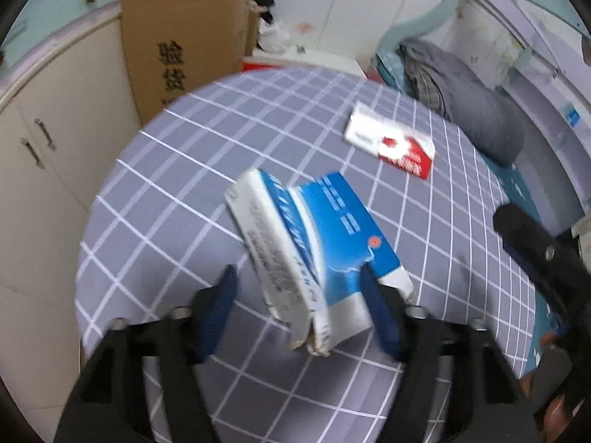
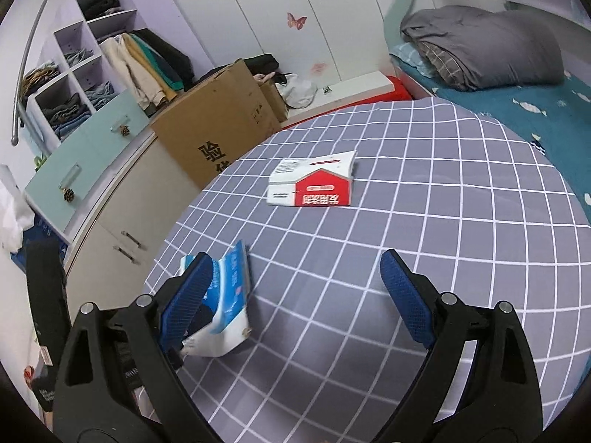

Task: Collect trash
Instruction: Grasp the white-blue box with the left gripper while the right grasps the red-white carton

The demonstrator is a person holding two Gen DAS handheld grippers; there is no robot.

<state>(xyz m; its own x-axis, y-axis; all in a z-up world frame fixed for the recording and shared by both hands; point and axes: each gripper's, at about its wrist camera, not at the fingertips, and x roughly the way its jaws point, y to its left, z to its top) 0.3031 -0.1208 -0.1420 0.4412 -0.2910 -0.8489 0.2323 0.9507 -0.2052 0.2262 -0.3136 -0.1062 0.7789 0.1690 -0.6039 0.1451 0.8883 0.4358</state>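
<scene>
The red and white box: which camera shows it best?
The right wrist view: the red and white box lies central, sharp and unobstructed on the checked cloth. The left wrist view shows it smaller, blurred, off to one side.

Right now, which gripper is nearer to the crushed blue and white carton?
Left. The left gripper straddles the blue and white carton, its fingers at either side. The right gripper stands open just beside it, over bare checked cloth.

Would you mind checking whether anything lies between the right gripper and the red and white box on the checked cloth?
Nothing visible does. The right gripper stands open over bare checked cloth, and the red and white box lies ahead. The blue and white box sits off to its left.
</scene>
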